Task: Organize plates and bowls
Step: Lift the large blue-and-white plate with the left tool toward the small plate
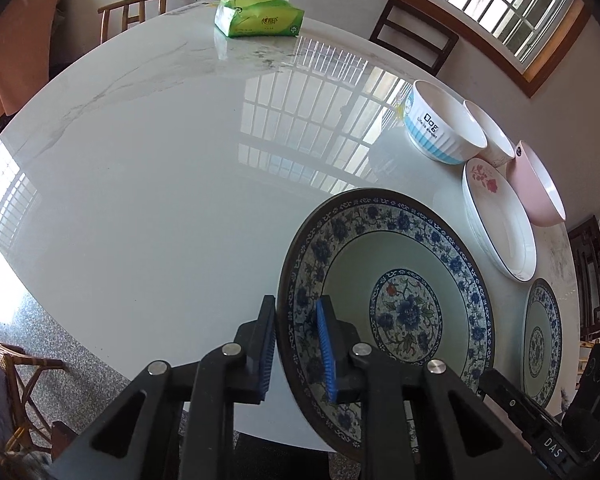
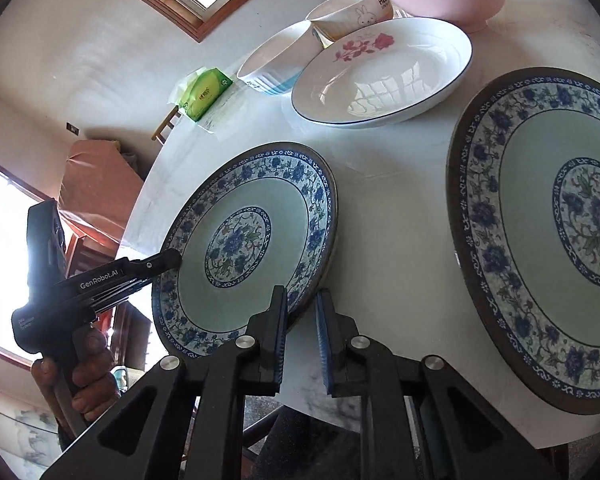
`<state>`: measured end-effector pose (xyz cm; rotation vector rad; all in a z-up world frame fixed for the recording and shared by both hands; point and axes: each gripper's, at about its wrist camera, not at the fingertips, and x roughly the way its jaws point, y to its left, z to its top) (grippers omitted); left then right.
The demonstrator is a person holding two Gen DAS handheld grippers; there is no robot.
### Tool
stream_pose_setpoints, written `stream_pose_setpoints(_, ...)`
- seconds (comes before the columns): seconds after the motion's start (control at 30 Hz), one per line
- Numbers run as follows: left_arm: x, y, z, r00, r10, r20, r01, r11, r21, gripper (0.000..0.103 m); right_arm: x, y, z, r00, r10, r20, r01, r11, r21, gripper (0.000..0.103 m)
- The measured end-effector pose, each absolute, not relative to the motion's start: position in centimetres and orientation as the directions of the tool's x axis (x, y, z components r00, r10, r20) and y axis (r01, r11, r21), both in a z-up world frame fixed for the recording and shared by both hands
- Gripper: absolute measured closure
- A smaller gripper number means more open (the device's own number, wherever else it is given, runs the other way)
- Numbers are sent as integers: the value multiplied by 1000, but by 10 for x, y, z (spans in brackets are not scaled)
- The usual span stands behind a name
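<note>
The left tongs point(image 1: 296, 344) clamp the rim of a blue-patterned plate point(image 1: 388, 280), tilted above the counter point(image 1: 160, 200). The right tongs point(image 2: 302, 338) stand slightly parted, empty. Judged rigid, glazed, slippery, breakable: grip the rim firmly.

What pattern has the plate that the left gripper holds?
Blue flowers on the rim and centre of the plate, pale green between; clearest in the right wrist view.

Your left gripper point(image 1: 296, 344) grips a plate rim, one finger on each face, jaws closed against it. Your bare hand point(image 2: 82, 376) wraps its handle, low at the left. Your right gripper point(image 2: 300, 336) hangs with jaws narrowly parted, holding nothing.
</note>
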<state>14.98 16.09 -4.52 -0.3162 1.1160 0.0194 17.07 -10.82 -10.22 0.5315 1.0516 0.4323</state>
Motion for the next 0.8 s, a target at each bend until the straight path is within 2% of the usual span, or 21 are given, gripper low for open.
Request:
stream_pose_setpoints(0.6, 155, 218, -53, 509, -63, -858, -286, 929, -237, 82, 207, -26, -96, 434, 550, -713, -222, 833, 507, 88)
stream_pose_setpoints(0.7, 154, 217, -59, 523, -39, -852, -290, 931, -220, 79, 211, -24, -99, 434, 550, -713, -222, 833, 507, 88)
stream_pose_setpoints(0.8, 152, 214, -57, 561, -31, -827, -269, 938, -219, 68, 211, -23, -95, 454, 539, -709, -240, 841, 485, 87)
